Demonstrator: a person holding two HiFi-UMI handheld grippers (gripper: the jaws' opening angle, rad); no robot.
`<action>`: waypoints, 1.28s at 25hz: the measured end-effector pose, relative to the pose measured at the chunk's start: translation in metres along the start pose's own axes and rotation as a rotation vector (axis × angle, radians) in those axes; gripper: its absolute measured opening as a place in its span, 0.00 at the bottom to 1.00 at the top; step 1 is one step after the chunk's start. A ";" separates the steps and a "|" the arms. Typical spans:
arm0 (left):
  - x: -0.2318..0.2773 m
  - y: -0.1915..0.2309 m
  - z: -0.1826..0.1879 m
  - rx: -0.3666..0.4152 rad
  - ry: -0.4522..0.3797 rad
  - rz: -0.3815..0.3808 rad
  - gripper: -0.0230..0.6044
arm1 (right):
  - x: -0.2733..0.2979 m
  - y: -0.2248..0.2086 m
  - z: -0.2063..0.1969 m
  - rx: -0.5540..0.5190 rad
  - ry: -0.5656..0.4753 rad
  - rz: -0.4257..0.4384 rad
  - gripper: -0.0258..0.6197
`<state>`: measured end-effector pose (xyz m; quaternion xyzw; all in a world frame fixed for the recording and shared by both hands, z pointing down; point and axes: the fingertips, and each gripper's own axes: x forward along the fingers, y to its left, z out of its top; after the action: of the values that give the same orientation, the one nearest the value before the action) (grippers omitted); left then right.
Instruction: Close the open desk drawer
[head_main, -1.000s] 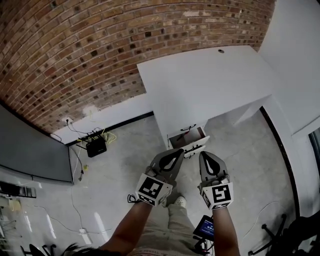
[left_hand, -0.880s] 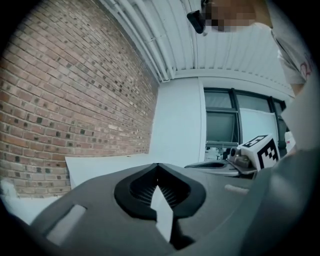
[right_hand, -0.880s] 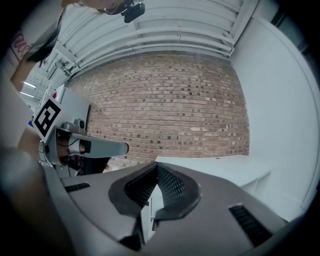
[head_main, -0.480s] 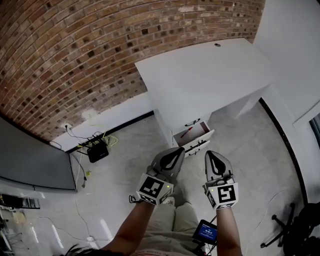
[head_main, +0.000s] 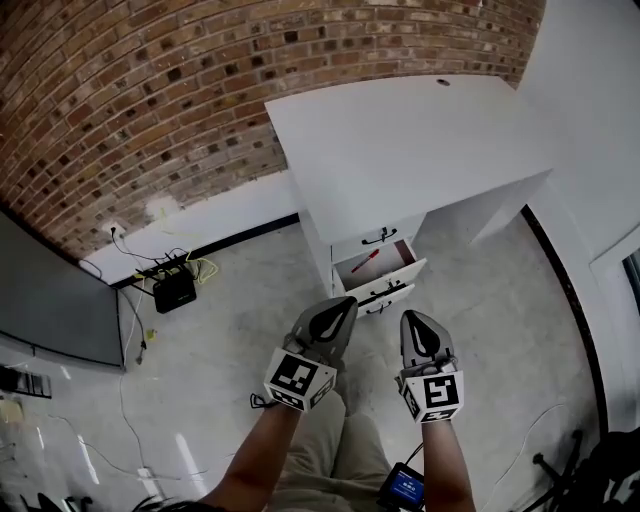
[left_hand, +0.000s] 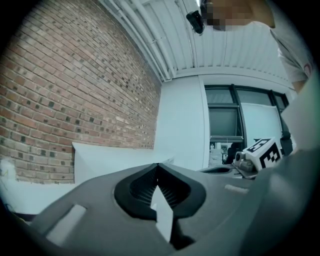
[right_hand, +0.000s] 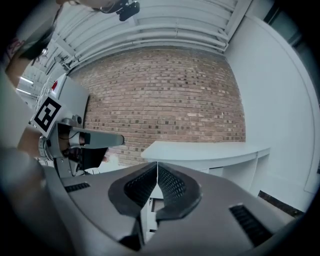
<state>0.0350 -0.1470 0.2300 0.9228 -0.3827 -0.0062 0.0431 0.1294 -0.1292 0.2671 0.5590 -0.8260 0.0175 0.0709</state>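
Note:
The white desk (head_main: 420, 140) stands against the brick wall. Under its left end is a drawer stack: the top drawer (head_main: 378, 238) is closed, and the open drawer (head_main: 372, 264) below it is pulled out, with a red thing inside. Its front panel with a dark handle (head_main: 388, 288) faces me. My left gripper (head_main: 337, 316) and right gripper (head_main: 418, 327) hang side by side short of the drawer, apart from it, both shut and empty. In the left gripper view the shut left gripper (left_hand: 158, 166) points over the desk top (left_hand: 110, 157). In the right gripper view the right gripper (right_hand: 157, 165) points at the desk (right_hand: 210, 150).
A black box with cables (head_main: 172, 291) lies on the floor by the wall, left of the desk. A dark panel (head_main: 50, 310) stands at far left. A chair base (head_main: 600, 470) shows bottom right. A small blue-screened device (head_main: 405, 487) hangs by my legs.
Both grippers have sunk lower and stayed shut. The head view has shifted, so the drawer fronts and the top drawer's handle now show more plainly.

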 end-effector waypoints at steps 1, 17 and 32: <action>0.003 0.001 -0.006 -0.004 -0.006 0.007 0.04 | 0.004 -0.003 -0.009 -0.005 0.008 0.005 0.06; 0.073 0.057 -0.183 0.056 -0.105 -0.009 0.04 | 0.110 -0.037 -0.221 -0.034 -0.011 0.009 0.24; 0.082 0.068 -0.268 0.109 -0.166 0.005 0.04 | 0.167 -0.062 -0.342 -0.005 0.048 -0.011 0.46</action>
<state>0.0565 -0.2325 0.5040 0.9192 -0.3870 -0.0620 -0.0390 0.1592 -0.2687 0.6247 0.5627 -0.8210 0.0287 0.0921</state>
